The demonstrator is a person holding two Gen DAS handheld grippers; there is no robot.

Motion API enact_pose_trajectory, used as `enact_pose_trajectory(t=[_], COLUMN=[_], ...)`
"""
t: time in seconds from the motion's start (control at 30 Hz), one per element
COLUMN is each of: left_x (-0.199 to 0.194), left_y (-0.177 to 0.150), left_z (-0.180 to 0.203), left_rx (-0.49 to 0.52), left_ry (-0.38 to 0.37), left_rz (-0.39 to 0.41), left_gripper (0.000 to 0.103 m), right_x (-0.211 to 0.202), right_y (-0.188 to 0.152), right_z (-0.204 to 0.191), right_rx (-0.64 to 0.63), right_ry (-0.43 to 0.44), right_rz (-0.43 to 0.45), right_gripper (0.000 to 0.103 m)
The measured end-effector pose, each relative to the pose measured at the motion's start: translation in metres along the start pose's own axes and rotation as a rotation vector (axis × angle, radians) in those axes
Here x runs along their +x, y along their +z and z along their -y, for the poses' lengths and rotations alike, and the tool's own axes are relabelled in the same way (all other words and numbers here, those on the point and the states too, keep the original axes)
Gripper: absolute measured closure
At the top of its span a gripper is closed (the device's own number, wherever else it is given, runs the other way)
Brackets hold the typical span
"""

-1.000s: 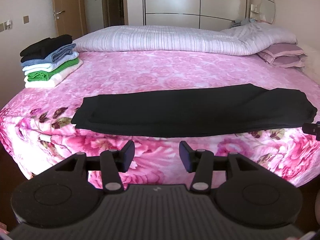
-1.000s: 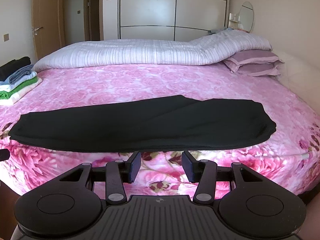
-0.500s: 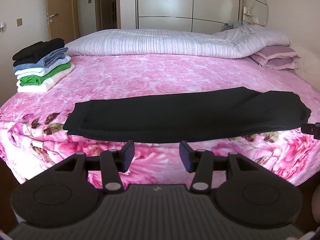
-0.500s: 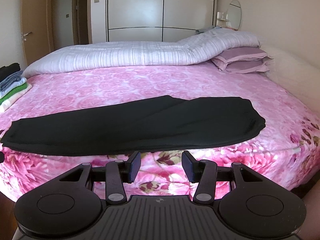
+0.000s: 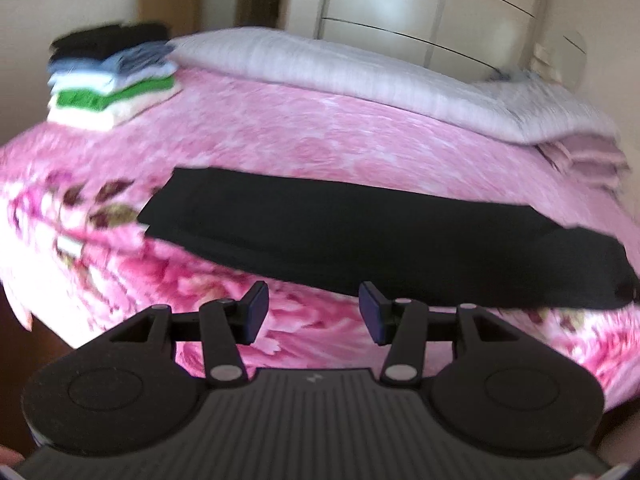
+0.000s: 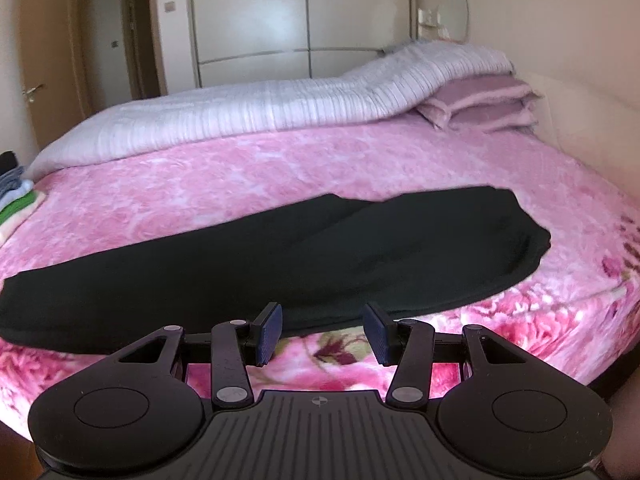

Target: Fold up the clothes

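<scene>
Left gripper (image 5: 313, 312) spread apart with nothing between the pads, hovering over the pink floral bedspread (image 5: 280, 136) just short of the near edge of the black garment (image 5: 340, 236); right gripper (image 6: 323, 334) likewise spread and empty, its blue pads (image 6: 269, 332) just short of that same near edge, not touching the cloth. Black garment folded into one long, narrow band, lying flat across the front part of the bedspread, parallel to the near edge of the bed; one end squared off, toward the side of the stack of folded clothes (image 5: 108, 76); the other end rounded and thicker, toward the side of the pillows (image 6: 480, 104), with a diagonal overlap line showing in the right wrist view. Stack of folded clothes well apart from the garment, at the far corner of the bedspread: black on top, then blue, white, green and cream at the bottom. Pale striped duvet (image 6: 256, 120) rolled along the far side of the bed, well beyond the garment; mauve pillows tucked under its end. Wardrobe doors (image 6: 304, 20) and a wooden door (image 6: 44, 64) behind the bed. Left wrist view blurred and tilted.
</scene>
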State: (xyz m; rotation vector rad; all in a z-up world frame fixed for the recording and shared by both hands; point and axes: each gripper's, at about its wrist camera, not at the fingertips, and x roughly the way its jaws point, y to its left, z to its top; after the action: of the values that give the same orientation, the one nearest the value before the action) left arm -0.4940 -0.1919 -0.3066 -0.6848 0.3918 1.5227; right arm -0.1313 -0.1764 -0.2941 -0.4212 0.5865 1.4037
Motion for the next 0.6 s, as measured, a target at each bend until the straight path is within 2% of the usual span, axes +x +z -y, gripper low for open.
enact_pose_trajectory(t=[0.17,0.3,0.47,0.53,0.6], left_x=[0.019,0.029,0.053,0.062,0.072], left_y=[0.007,0.012,0.011,0.011,0.013], left_z=[-0.042,-0.085,-0.139,-0.152,-0.160], left_rx=[-0.132,-0.338,-0.672,-0.752,-0.811], left_ry=[-0.007,-0.061,-0.134,-0.142,-0.149], left_rz=[-0.015,-0.009,-0.017,0.002,0.015], left_gripper=[0.057,0.058,0.062,0.062,0.061], right_x=[0.036,0.052,0.066,0.073,0.079], right_y=[0.002,0.002,-0.003,-0.008,-0.013], right_z=[0.019,0.037,0.077,0.093,0.109], right_rx=[0.053,0.147,0.468,0.599,0.708], right_ry=[-0.021,0.058,0.271,0.334,0.360], right_rz=[-0.071,-0.079,-0.092,-0.093,-0.100], right_gripper=[0.054,0.054,0.054,0.054,0.054])
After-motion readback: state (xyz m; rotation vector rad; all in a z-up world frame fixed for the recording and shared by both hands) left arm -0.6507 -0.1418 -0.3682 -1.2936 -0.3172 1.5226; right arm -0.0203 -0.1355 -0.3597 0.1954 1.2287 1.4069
